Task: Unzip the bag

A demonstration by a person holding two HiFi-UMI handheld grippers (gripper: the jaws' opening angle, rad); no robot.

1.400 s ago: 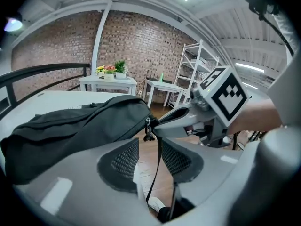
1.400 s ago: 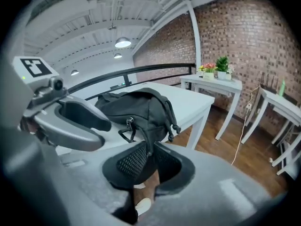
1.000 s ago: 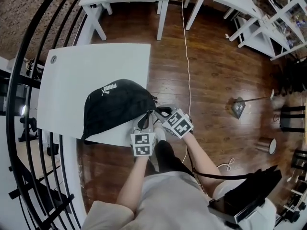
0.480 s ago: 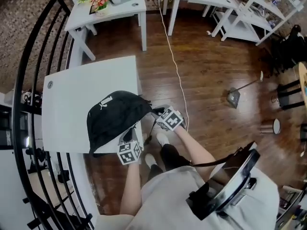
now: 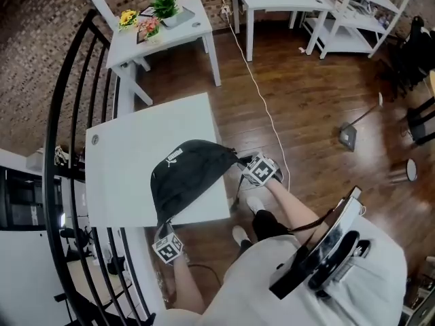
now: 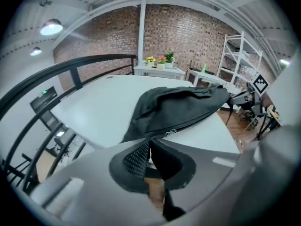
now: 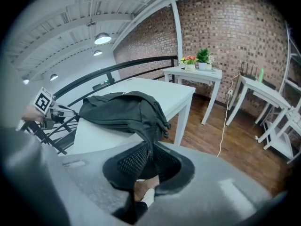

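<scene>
The left gripper point(image 6: 149, 142) is shown with its jaws pressed together. The small metal zip pull point(image 6: 171, 132) sits right at the tips and is judged to be pinched there, though its tab is covered by the pads. The right gripper point(image 7: 149, 150) is clamped on a narrow fold of black fabric at the right end of the bag point(image 5: 190, 178), which is stretched between the two.

The bag is laid on the near right part of a white table point(image 5: 129, 161), with its left tip drawn past the near edge. The slider is found at the bag's left end, so the zip is judged to be run nearly its full length, and little beyond letting go is left. How wide the mouth gapes cannot be told.

The bag is made of soft, matt black cloth, humped and creased, and is marked with a small white logo point(image 5: 175, 157). The tabletop is smooth and flat. Glossy dark wooden floor planks point(image 5: 306, 114) are seen beyond it on the right, and a curved black metal railing point(image 6: 94, 59) on the left.
</scene>
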